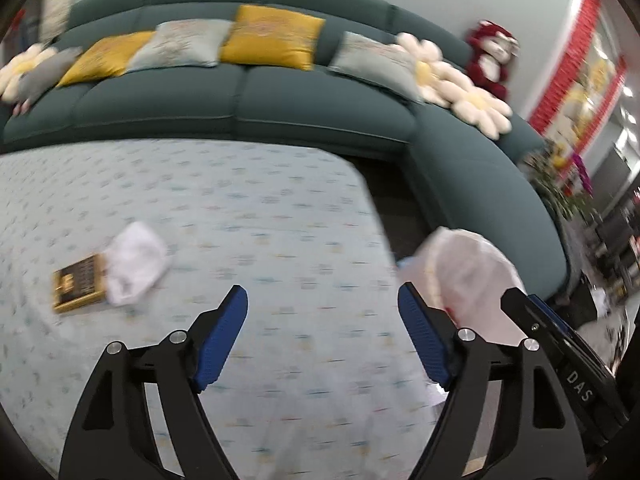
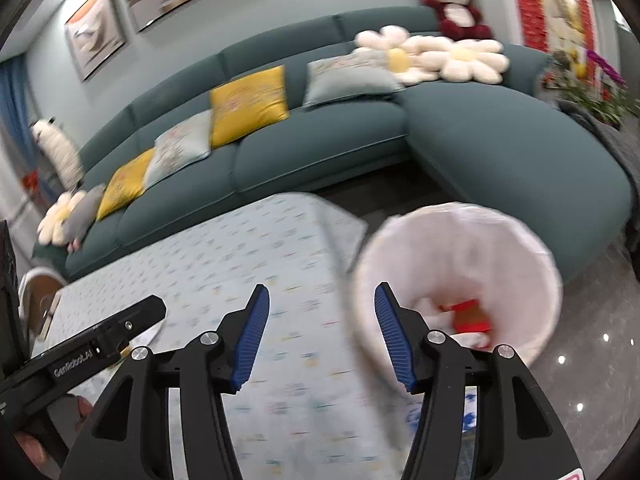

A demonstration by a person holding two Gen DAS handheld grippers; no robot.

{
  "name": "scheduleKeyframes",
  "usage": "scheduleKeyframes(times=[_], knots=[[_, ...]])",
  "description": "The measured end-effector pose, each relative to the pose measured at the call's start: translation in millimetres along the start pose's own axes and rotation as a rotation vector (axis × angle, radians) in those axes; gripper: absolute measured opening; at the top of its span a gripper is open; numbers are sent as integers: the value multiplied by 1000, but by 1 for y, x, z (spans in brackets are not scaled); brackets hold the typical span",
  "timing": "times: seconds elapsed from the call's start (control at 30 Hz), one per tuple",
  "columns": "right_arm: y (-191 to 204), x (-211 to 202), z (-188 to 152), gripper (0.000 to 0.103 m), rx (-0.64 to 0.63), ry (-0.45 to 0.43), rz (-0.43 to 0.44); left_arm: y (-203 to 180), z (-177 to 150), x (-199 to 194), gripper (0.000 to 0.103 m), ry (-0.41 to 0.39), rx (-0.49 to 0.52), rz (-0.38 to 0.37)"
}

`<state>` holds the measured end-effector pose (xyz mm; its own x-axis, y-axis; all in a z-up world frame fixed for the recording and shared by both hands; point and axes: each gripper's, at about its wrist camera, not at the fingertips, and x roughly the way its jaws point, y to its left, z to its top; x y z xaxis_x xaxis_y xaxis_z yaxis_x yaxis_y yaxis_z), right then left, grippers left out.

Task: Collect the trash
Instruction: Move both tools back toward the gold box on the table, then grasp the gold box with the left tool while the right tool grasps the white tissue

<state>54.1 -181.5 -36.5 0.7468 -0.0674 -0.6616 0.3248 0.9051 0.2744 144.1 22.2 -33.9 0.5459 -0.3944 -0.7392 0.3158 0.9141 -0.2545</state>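
Trash on surface: a crumpled white tissue (image 1: 134, 264) lies at the left of the left wrist view, touching a gold-edged dark box (image 1: 78, 284) just to its left.
Bin: a white-lined trash bin (image 2: 460, 240) stands at the lower right of the right wrist view, beside the corner of the surface; red packaging (image 2: 468, 314) and white scraps lie in its bottom. In the left wrist view the bin shows at the right edge, partly behind your right tongs.
Left tongs (image 1: 322, 340): spread wide, nothing between the blue pads, over the patterned cloth of the surface (image 1: 240, 200), well apart from the tissue.
Right tongs (image 2: 320, 336): spread, nothing pinched; the right pad overlaps the bin's near rim in the picture, and contact cannot be told.
Surroundings: a dark green sofa (image 2: 320, 152) with yellow and grey cushions fills the upper frame; a red plush toy (image 2: 452, 4) sits at its upper right.
Image quality: both views are motion-blurred.
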Motion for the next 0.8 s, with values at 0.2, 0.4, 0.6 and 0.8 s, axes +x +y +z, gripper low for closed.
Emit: scheduleKeyframes(times=[0.2,0.4,0.6,0.8], knots=[[74,28,-17,54,-70,67,84,95,-5,-12,78,-4,-63,112],[144,63,-41,54,-145,143,143,187,-15,-13,79,17,-139,197],[195,102,-65,54,-197,214,169,236,-22,2,79,38,-184,197],[232,137,-80,54,-238,262,173,258,-22,21,79,50,-245,152]])
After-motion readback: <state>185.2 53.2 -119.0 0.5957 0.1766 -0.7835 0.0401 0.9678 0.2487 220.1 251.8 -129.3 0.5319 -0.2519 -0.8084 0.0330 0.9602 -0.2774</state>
